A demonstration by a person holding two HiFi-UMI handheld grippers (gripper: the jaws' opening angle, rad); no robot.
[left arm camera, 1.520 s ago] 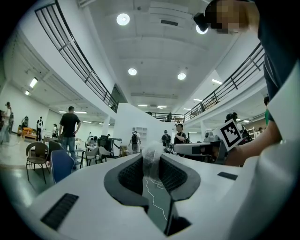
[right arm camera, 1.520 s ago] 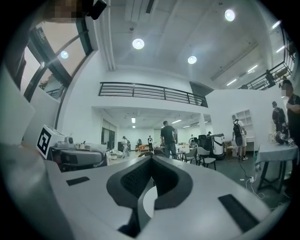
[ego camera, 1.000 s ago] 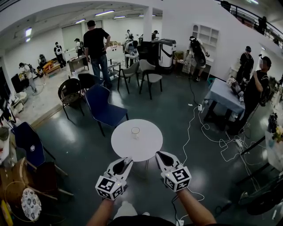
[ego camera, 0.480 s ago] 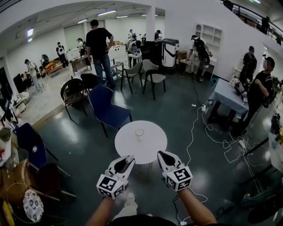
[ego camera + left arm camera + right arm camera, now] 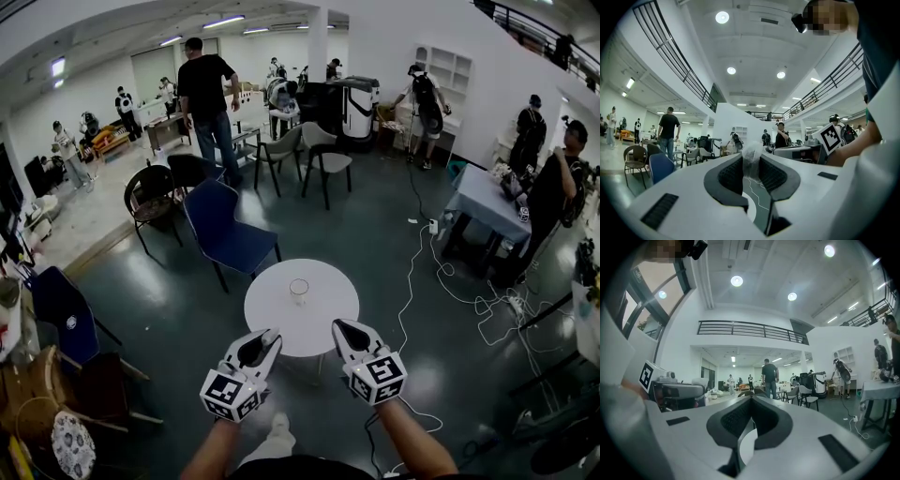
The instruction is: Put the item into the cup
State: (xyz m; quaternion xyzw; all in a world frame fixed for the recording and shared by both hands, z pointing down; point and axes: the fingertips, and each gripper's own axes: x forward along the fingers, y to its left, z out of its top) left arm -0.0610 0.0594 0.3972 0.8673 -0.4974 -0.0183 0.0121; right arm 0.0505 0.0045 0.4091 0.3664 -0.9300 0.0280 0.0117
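Lengthwise between left jaws, clear item (image 5: 751, 158)

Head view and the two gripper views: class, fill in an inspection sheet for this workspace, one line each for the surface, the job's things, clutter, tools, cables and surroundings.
Surface: round white table, holding only the cup.
Job's things: clear cup upright near the table's middle; pale crinkly item held in the left tool.
Clutter: nothing seen on the table.
Tools: left tool shut on the item, by the table's near edge; right tool shut, nothing in it.
Cables: white cables trail over the floor right of the table.
Surroundings: blue chair behind the table; several people standing further off.
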